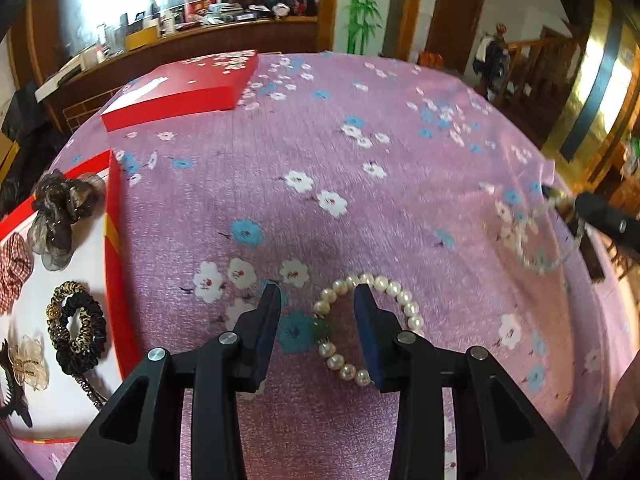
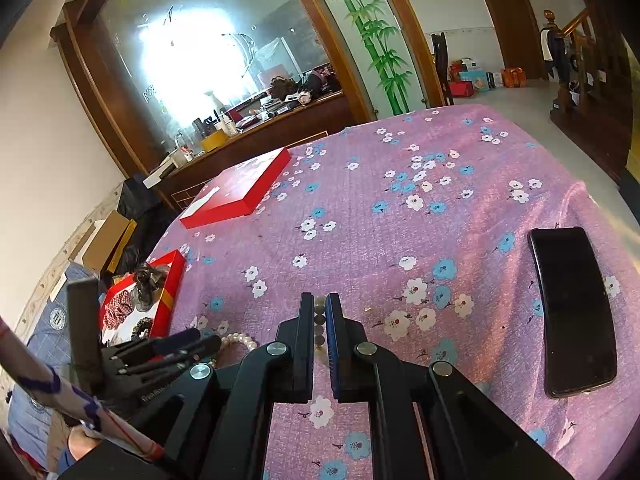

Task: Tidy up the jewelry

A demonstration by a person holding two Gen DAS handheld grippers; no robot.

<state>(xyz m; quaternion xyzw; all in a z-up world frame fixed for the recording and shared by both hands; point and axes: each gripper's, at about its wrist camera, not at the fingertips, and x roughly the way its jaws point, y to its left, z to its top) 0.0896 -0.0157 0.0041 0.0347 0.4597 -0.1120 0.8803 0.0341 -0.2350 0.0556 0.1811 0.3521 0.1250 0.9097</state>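
A white pearl bracelet point(image 1: 400, 300) lies flat on the purple flowered cloth point(image 1: 320, 200). My left gripper point(image 1: 318, 292) hangs over it with jaws apart; the bracelet's left arc lies between the fingers, and the pads do not press it. From the right wrist view the same pearls point(image 2: 240, 338) show beside the left gripper point(image 2: 188, 346). My right gripper point(image 2: 319, 300) is shut on a strand of dull round beads point(image 2: 319, 320). At the right edge of the left wrist view, the right gripper point(image 1: 560, 200) lifts that blurred strand point(image 1: 536, 248) off the cloth.
An open red box point(image 1: 112, 240) with a white floor holds scrunchies and hair clips at the left. Its red lid point(image 1: 180, 88) lies at the far left of the table. A dark phone point(image 2: 572, 312) rests on the cloth at the right. A person's sleeve shows at the lower left.
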